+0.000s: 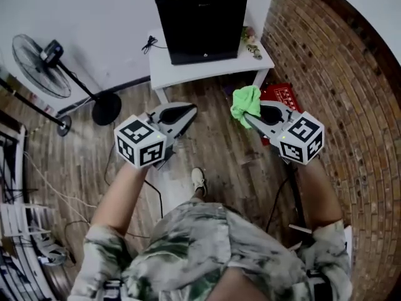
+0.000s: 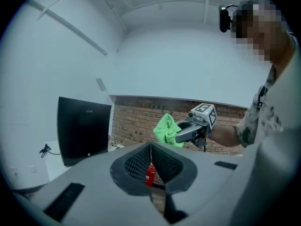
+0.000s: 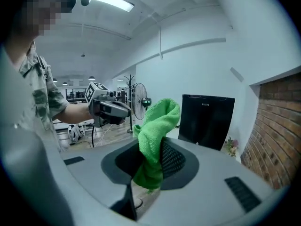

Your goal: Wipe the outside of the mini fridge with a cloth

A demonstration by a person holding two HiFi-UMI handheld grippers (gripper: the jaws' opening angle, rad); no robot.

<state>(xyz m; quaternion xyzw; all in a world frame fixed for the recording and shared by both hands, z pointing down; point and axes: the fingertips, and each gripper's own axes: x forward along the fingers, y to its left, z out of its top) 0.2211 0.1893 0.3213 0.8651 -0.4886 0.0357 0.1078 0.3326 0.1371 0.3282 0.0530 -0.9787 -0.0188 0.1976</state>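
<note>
Left claw closed tight, nothing between the jaws. Right claw clamped on the green cloth. The cloth is bunched, sticks up past the jaw tips and hangs a bit below them. Both claws are up in the air, side by side but apart, tips pointing toward the mini fridge. Cloth is well short of the fridge, no contact.

Under the claws: wooden floor, one shoe between the person's arms. Red flat pack lies on the floor at the foot of the brick wall, just right of the worktop leg.

Further out: small white worktop against the white wall. The black fridge stands upright on it with its front face toward the person and takes up most of the top. Black cable sits on the worktop left of the fridge, small flower sprig on its right edge. Standing fan is on the floor at left, well apart from the worktop.
</note>
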